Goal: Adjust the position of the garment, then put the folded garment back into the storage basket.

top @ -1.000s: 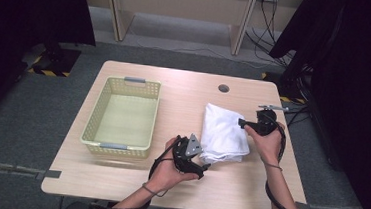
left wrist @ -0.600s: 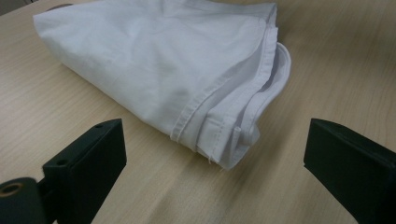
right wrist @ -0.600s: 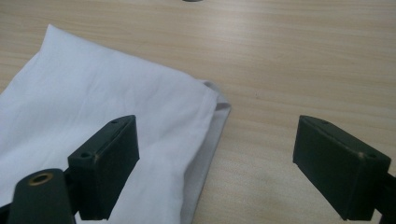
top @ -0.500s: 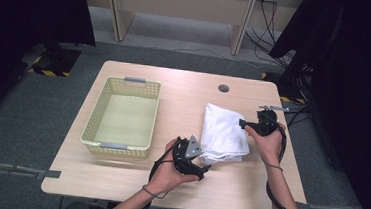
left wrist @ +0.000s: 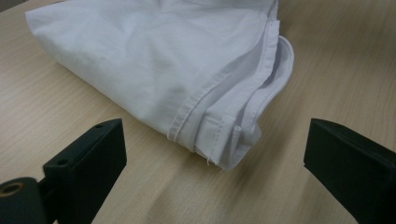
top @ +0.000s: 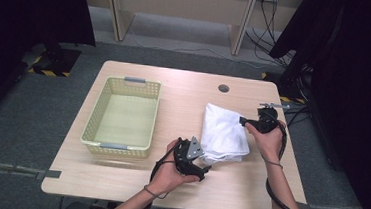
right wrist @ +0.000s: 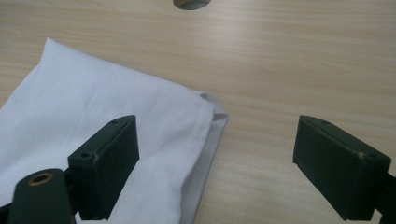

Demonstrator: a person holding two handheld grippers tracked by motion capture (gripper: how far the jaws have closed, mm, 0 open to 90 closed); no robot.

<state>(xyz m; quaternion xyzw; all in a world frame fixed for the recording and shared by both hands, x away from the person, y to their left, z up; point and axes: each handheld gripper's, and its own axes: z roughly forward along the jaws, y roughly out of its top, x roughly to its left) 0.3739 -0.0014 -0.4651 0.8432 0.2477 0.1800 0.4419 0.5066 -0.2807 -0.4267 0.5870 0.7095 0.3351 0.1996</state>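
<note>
Black two-jaw left gripper (top: 199, 167) with grey three-cornered plate; black right gripper (top: 245, 121); black trailing cables; bare forearms.

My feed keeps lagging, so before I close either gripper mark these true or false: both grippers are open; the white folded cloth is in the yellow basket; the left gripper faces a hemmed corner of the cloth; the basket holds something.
1. Both grippers are open: true. The left gripper and the right gripper have their jaws spread wide.
2. The white folded cloth is in the yellow plastic basket: false. It lies on the wooden table, to the basket's right.
3. The left gripper faces a hemmed corner of the cloth: true.
4. The basket holds something: false. It is empty.
</note>
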